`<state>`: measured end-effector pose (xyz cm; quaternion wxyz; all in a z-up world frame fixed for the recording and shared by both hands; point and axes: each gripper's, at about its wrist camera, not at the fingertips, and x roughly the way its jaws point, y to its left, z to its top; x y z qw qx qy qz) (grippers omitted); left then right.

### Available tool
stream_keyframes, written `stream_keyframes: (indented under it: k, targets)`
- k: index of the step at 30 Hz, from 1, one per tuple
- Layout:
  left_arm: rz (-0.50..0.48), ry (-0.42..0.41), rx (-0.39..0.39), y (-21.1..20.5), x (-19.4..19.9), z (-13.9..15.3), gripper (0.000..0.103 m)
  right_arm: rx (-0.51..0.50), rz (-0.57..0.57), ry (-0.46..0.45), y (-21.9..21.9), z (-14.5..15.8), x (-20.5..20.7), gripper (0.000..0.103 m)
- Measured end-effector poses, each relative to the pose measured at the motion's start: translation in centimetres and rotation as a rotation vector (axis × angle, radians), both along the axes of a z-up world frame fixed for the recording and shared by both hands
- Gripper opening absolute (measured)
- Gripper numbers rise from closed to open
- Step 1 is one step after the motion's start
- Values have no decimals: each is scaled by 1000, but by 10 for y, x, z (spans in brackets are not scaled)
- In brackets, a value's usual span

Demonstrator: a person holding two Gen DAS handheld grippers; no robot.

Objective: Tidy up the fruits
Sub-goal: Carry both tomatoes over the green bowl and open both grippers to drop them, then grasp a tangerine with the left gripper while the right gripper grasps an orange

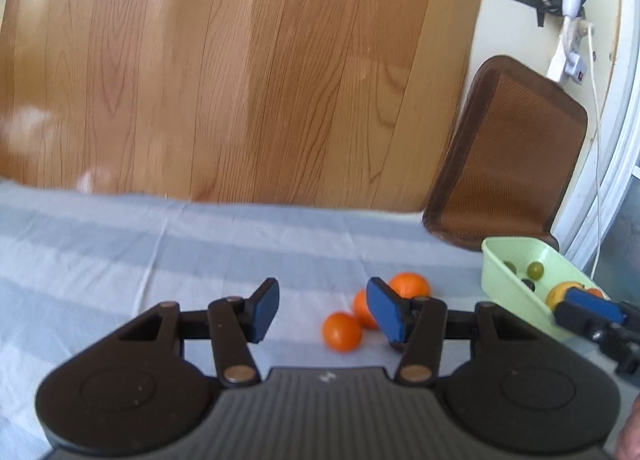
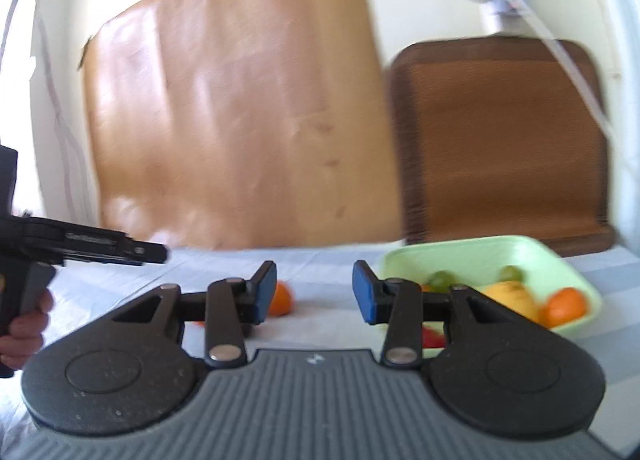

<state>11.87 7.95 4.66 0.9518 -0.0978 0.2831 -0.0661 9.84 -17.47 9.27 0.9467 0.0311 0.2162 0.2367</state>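
Three oranges (image 1: pixel 342 331) lie close together on the striped cloth. My left gripper (image 1: pixel 323 292) hovers just in front of them, open, with nothing between its pads; its right pad hides part of the middle orange (image 1: pixel 362 308). A light green tray (image 1: pixel 516 284) at the right holds green grapes (image 1: pixel 535 270), a yellow fruit (image 2: pixel 512 296) and an orange (image 2: pixel 566 306). My right gripper (image 2: pixel 315 280) is open and empty, left of the tray (image 2: pixel 460 250), with one orange (image 2: pixel 282 298) behind its left pad. One of its fingers (image 1: pixel 588 306) shows over the tray's near rim.
A blue-and-white striped cloth (image 1: pixel 120 244) covers the table. Behind it stand a wooden board (image 1: pixel 240 80) and a brown mat (image 1: pixel 516 156) against the wall, with a white cable (image 1: pixel 596 120) hanging. A hand (image 2: pixel 24 324) holds the left gripper (image 2: pixel 160 252). Something red (image 2: pixel 432 338) lies by the tray.
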Motion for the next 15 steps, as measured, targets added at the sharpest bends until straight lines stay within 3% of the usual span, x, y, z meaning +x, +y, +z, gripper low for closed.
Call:
stream_keyframes:
  k: [5, 13, 15]
  targets:
    - [-41, 54, -20, -3, 14, -20, 49, -73, 80, 84, 40, -18, 26, 44]
    - [-53, 108, 12, -12, 29, -45, 48, -5, 20, 215, 50, -34, 91, 45]
    - [-59, 98, 23, -14, 29, -45, 43, 13, 27, 266, 53, -41, 99, 45]
